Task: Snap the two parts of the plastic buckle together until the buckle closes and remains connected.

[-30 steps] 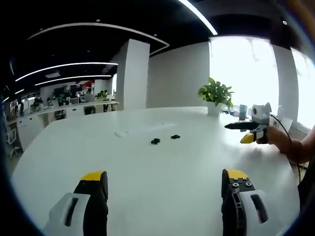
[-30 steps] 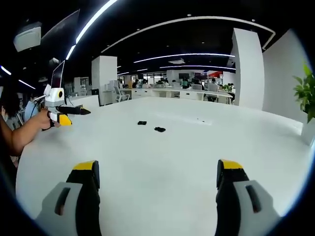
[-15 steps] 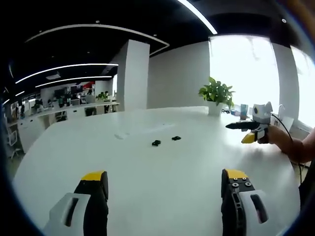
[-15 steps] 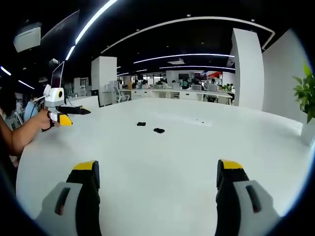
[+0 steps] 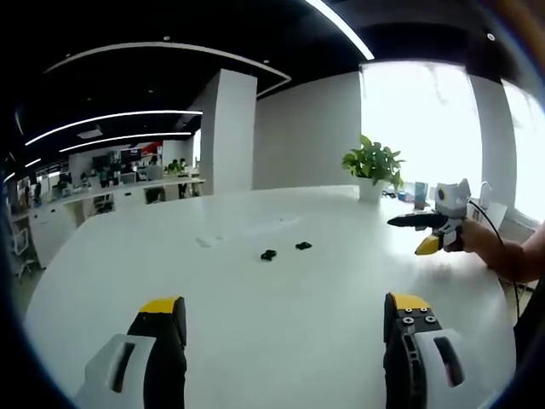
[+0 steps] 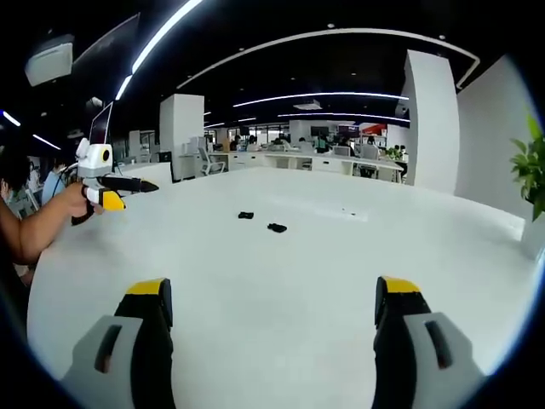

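On white table point(image 5: 255, 341), at 12 o'clock, well ahead of both grippers: two black buckle halves point(image 5: 269, 255) point(image 5: 303, 246) lying near, apart | left gripper point(image 5: 285, 328), right gripper point(image 6: 272, 319) gaping, empty | likely light, stiff, small; pinch each by flat sides.

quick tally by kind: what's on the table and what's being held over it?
Black buckle parts on the white table: 2 (one, the other), lying apart
Grippers: 2 (left gripper, right gripper), both open
Potted plant: 1
Total: 5
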Available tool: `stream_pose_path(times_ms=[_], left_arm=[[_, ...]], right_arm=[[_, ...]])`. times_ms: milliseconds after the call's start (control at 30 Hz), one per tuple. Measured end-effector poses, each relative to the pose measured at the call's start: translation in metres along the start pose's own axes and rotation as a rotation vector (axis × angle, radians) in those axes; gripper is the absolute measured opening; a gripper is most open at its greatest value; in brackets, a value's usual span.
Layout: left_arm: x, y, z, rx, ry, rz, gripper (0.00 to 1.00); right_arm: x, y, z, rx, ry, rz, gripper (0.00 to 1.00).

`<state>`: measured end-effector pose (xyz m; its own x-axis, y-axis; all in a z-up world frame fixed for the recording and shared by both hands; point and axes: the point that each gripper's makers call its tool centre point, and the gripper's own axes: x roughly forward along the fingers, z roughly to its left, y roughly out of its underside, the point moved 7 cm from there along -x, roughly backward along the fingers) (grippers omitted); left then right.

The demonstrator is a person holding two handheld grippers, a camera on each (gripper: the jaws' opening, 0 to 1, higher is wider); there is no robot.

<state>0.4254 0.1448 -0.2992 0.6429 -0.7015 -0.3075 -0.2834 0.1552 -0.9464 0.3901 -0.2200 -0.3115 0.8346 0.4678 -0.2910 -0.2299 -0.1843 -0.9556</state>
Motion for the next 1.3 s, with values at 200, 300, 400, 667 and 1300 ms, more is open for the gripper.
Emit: stream_pose_path(times_ms=[200, 300, 400, 667, 1300], left_arm=[[0.003, 0.001, 0.000, -0.003, 0.009, 0.015, 0.99], [0.005, -0.001, -0.001, 0.005, 0.008, 0.018, 0.99], [0.006, -0.003, -0.001, 0.005, 0.011, 0.014, 0.99], [0.008, -0.002, -0.002, 0.024, 0.023, 0.014, 0.99], [0.015, -0.010, -0.001, 0.032, 0.035, 0.010, 0.99]], right_arm=[[0.003, -0.001, 0.000, -0.004, -0.001, 0.005, 1.00], [0.004, -0.004, 0.000, -0.006, -0.005, 0.001, 1.00], [0.004, -0.004, 0.000, -0.008, -0.004, -0.001, 1.00], [0.004, -0.005, -0.001, -0.015, -0.005, 0.003, 1.00], [0.006, -0.013, -0.003, -0.043, -0.007, -0.021, 1.00]])
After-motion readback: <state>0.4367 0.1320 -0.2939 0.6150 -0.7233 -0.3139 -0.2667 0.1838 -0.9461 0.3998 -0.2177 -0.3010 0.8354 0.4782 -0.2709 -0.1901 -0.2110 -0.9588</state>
